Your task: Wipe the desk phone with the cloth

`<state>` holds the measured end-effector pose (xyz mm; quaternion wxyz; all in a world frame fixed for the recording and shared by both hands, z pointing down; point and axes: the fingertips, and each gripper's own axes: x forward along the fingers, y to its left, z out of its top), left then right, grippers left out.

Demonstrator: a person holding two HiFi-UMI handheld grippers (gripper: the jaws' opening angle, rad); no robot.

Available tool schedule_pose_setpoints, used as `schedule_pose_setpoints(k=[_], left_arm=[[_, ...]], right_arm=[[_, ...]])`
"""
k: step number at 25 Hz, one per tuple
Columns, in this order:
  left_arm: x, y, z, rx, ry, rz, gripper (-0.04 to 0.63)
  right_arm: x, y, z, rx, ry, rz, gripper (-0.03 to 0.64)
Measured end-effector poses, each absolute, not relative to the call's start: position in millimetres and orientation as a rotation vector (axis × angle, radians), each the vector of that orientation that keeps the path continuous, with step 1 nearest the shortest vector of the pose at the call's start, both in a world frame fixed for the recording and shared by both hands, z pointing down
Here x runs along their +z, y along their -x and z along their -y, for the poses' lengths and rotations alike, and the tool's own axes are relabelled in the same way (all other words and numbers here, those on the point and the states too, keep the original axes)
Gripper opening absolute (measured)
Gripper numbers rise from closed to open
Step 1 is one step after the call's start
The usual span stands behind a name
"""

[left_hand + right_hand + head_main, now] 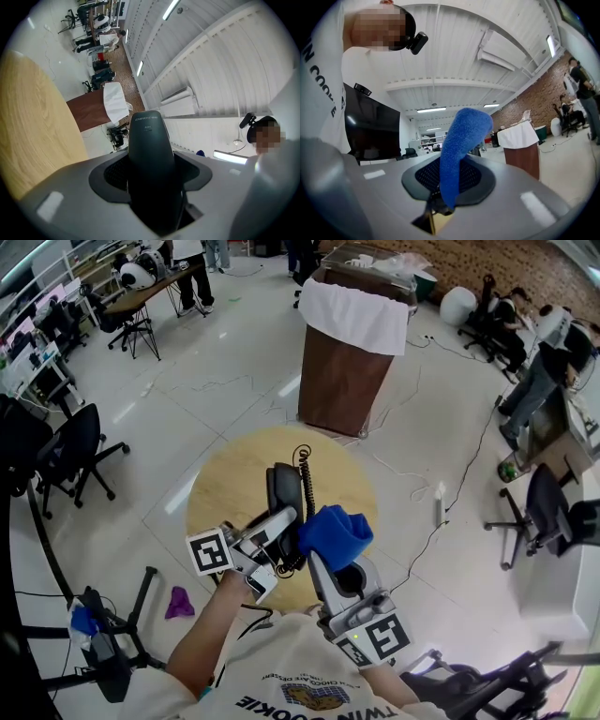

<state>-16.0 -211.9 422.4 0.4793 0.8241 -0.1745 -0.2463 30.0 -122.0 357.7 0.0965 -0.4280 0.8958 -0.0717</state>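
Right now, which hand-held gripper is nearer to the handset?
Left. The left hand-held gripper is clamped on the handset. The right hand-held gripper holds the cloth close beside the handset; I cannot tell whether they touch.

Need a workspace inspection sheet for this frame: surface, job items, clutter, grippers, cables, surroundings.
Surface: round wooden table, under both grippers.
Job's things: dark phone handset, held; blue cloth beside it.
Clutter: purple scrap on floor.
Grippers: left gripper shut on handset; right gripper shut on cloth.
Cables: coiled cord on handset; floor cable at right.
Surroundings: brown bin with white liner, office chair, people seated far off.
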Motion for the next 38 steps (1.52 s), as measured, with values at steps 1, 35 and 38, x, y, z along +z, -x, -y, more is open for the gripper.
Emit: schedule_pose_setpoints(k=[1, 35, 38], left_arm=[[421, 17, 213, -0.609, -2.009, 0.422, 0.268], [386, -12, 143, -0.575, -2.168, 0.047, 0.268], [387, -14, 138, -0.567, -2.171, 0.033, 0.268]], right_arm=[[359, -26, 119, -0.224, 1.246, -2.662, 0.061], [348, -75, 176, -0.468, 1.247, -2.422, 0.061], [347, -77, 180, -0.46, 1.249, -2.425, 0.061]])
